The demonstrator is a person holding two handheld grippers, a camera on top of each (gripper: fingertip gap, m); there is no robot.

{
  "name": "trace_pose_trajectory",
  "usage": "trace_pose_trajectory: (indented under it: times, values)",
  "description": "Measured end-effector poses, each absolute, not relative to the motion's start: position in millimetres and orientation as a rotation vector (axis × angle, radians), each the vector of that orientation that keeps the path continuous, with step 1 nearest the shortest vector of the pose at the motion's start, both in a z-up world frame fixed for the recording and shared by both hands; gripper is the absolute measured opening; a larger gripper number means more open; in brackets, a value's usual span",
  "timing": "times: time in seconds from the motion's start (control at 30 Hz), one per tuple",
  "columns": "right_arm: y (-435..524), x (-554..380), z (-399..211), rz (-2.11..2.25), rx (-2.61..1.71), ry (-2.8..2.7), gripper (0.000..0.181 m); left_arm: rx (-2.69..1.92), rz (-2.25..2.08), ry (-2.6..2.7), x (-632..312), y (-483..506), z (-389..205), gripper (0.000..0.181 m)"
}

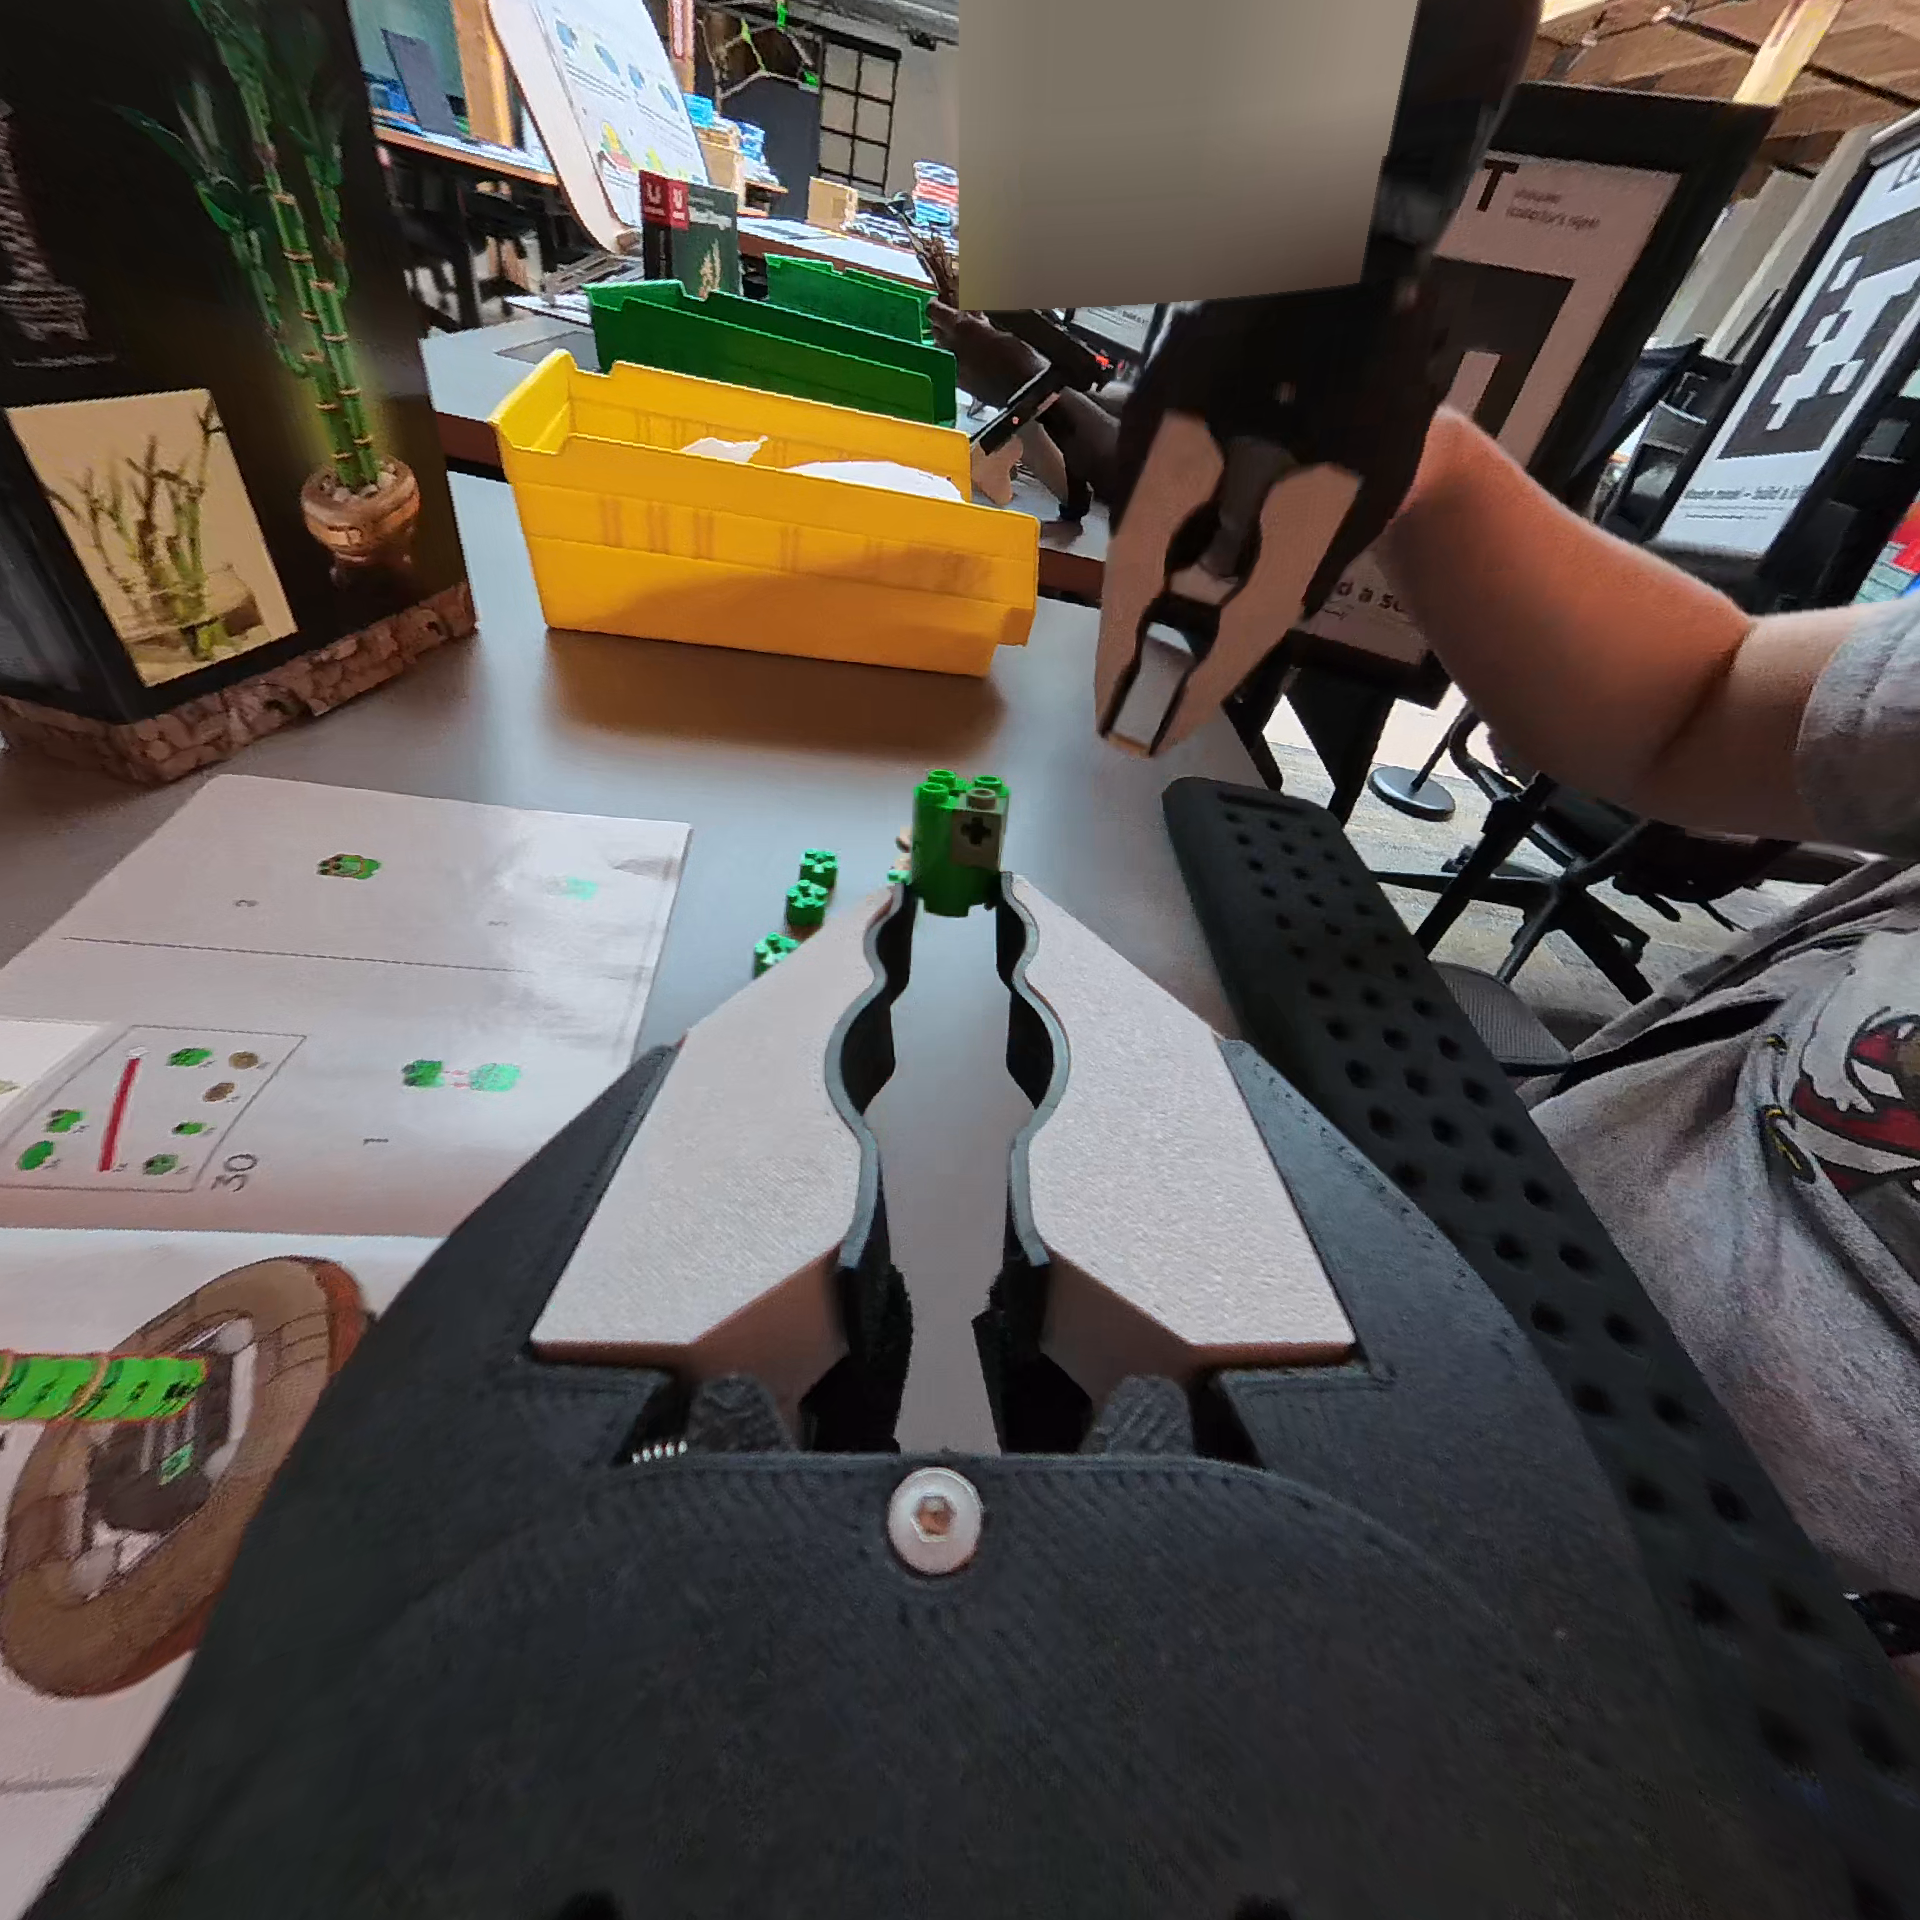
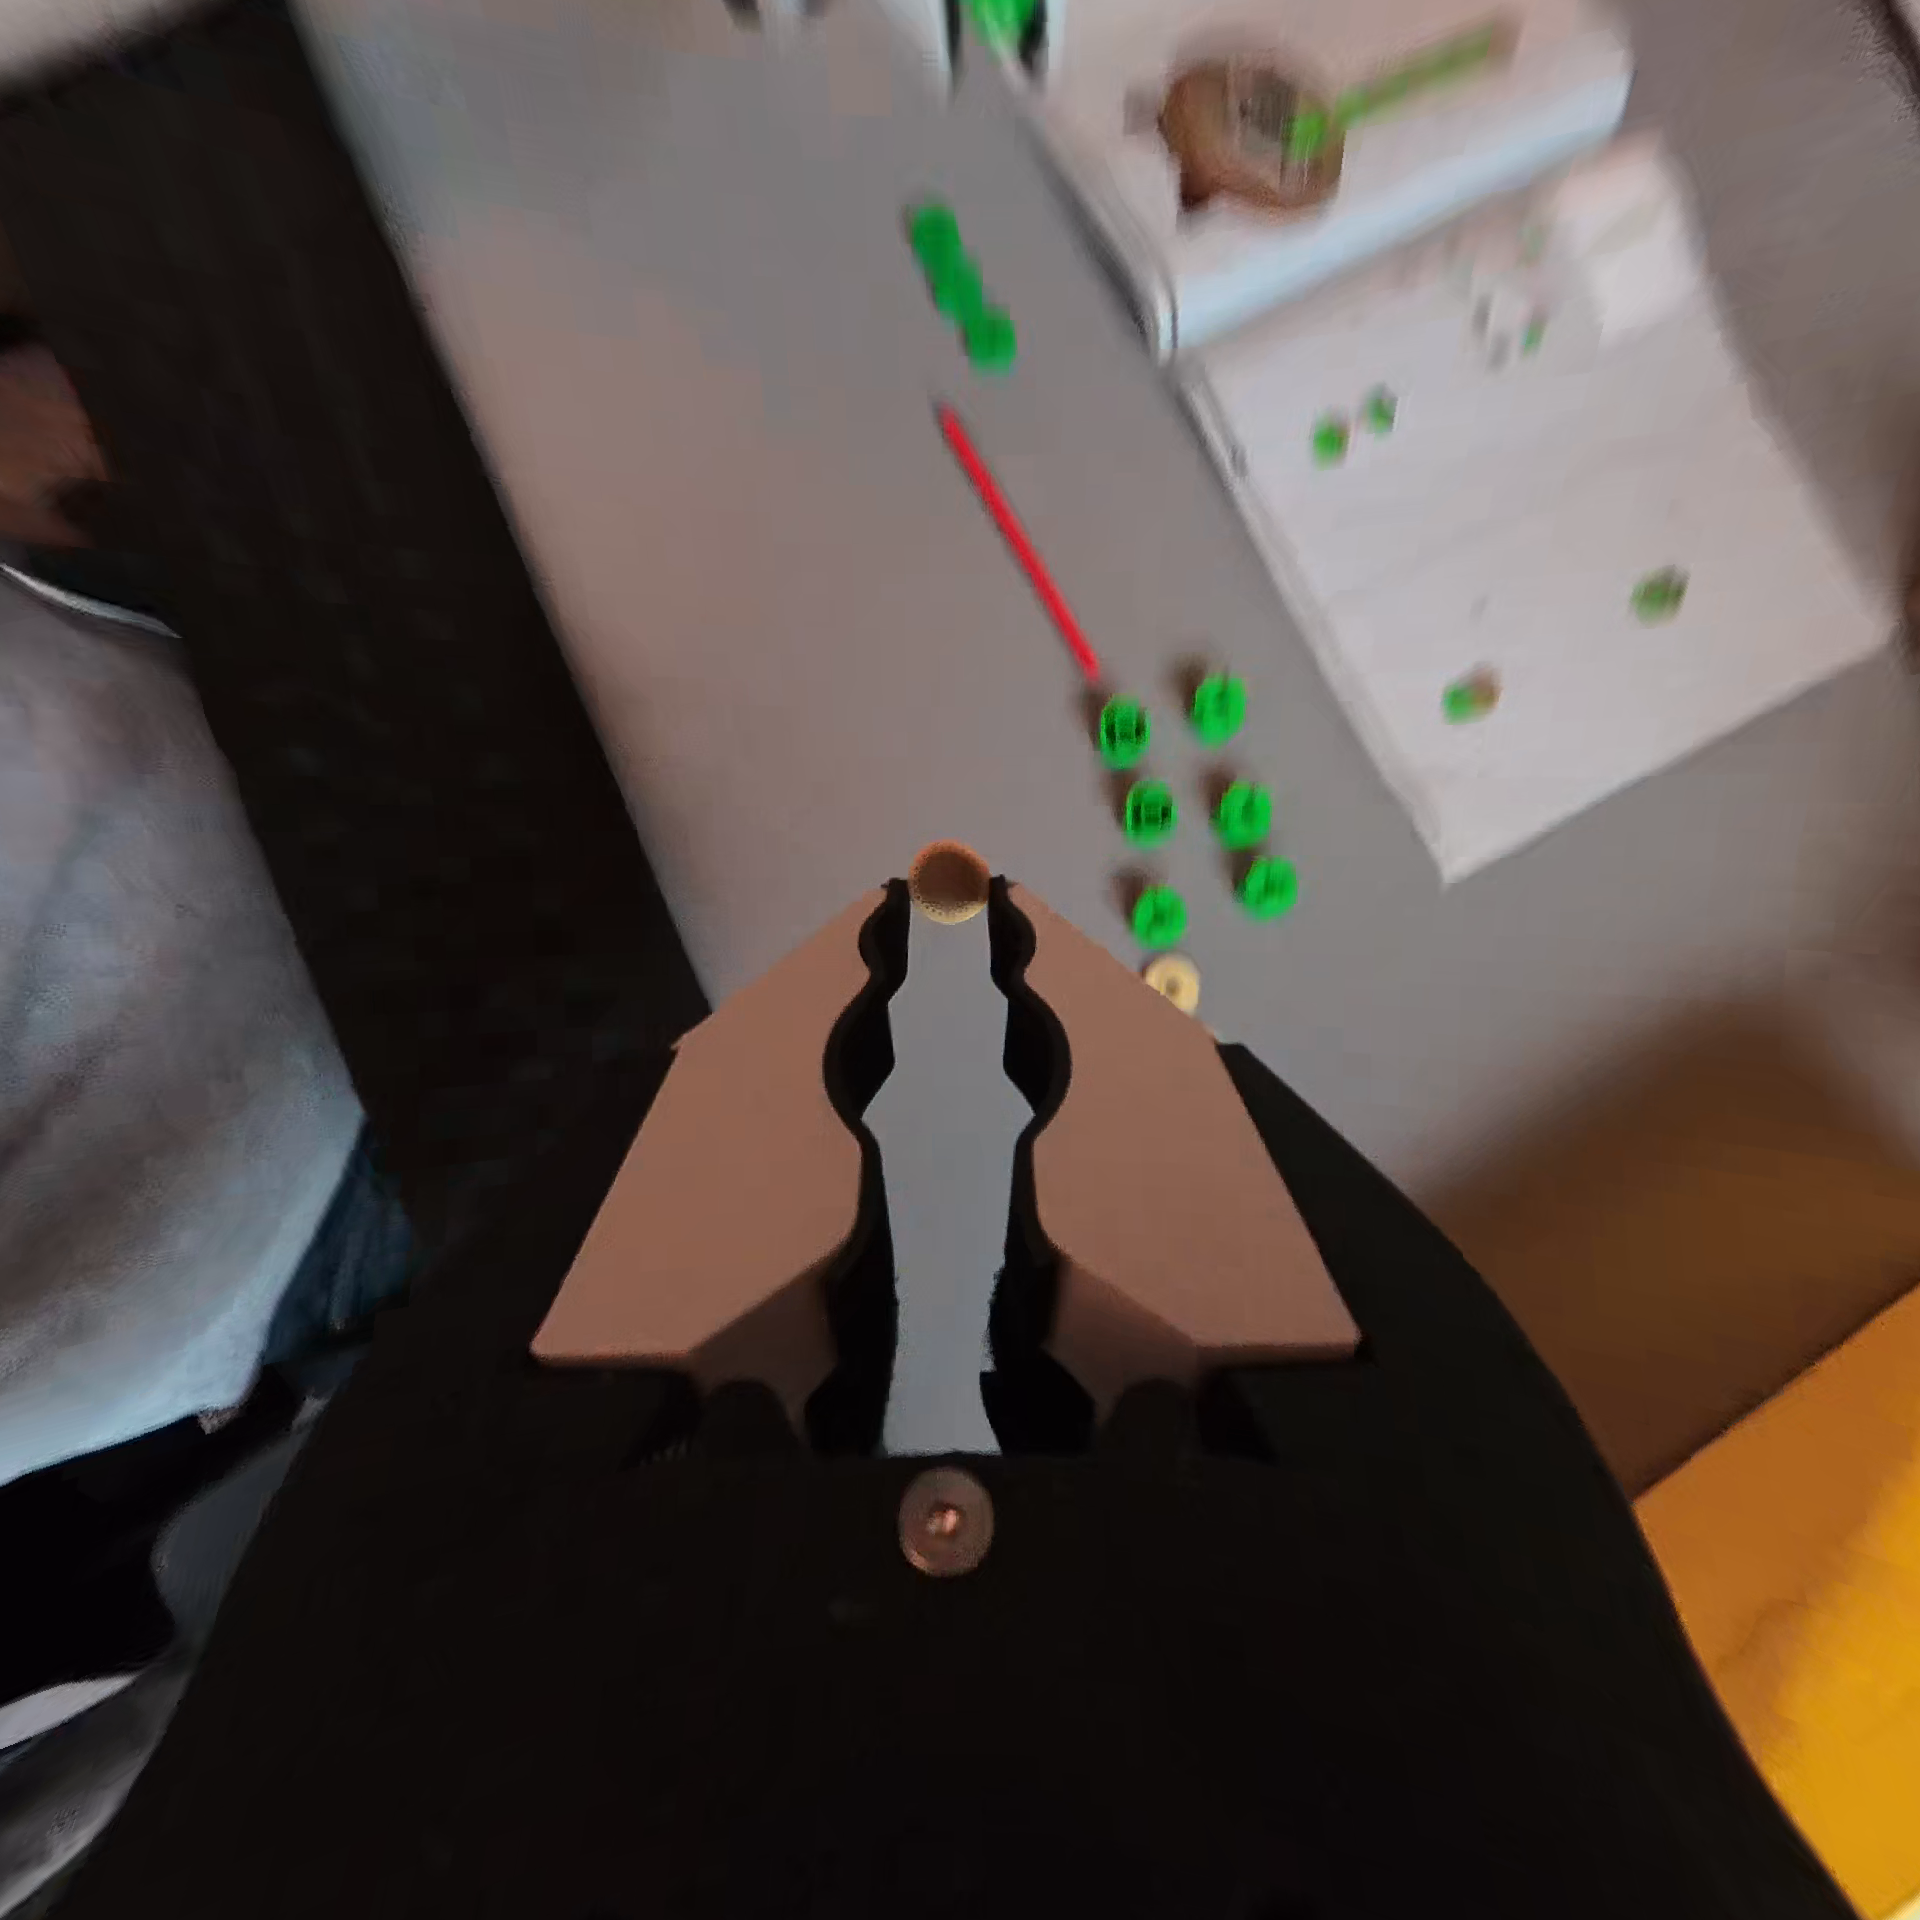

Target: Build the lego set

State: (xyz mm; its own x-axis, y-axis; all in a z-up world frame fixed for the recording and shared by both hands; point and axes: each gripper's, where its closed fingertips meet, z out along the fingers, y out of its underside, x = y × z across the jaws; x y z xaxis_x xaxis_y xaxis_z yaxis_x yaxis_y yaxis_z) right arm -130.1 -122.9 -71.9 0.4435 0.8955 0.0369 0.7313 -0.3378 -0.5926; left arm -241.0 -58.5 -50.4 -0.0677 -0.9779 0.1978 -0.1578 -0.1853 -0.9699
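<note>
My left gripper [image 1: 951,894] is shut on a green brick stack [image 1: 948,847] with a small grey brick on its side, held above the table. My right gripper [image 2: 948,891] is shut on a small round tan piece [image 2: 948,883]; it also shows in the left wrist view [image 1: 1138,727], raised above and to the right of the green stack. Several loose green round pieces [image 2: 1195,800] lie on the grey table, also seen in the left wrist view [image 1: 810,883]. A red rod [image 2: 1018,545] and a longer green assembly [image 2: 961,286] lie farther off. Another tan piece [image 2: 1172,980] lies beside my right fingers.
An open instruction booklet [image 1: 343,997] lies at the left, also in the right wrist view [image 2: 1538,499]. A yellow bin [image 1: 769,530] and green bins [image 1: 769,343] stand behind. The set's box [image 1: 208,364] stands at the far left. A black perforated chair back [image 1: 1382,1091] lines the table's edge. The left gripper's tips are roughly 15 cm from the right gripper's.
</note>
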Motion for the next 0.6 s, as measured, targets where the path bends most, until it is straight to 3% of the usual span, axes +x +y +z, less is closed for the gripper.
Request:
trace_pose_trajectory:
  times: [0.2, 0.6]
  values:
    - [-104, -202, -11, 0.594, -1.981, -1.571, 0.014, -1.321, -1.492, 1.344, -224, -95, -36, 0.014]
    - [-94, -234, -14, 0.575, -2.068, -1.768, 0.014, -1.33, -1.474, 1.404, -221, -106, -36, 0.014]
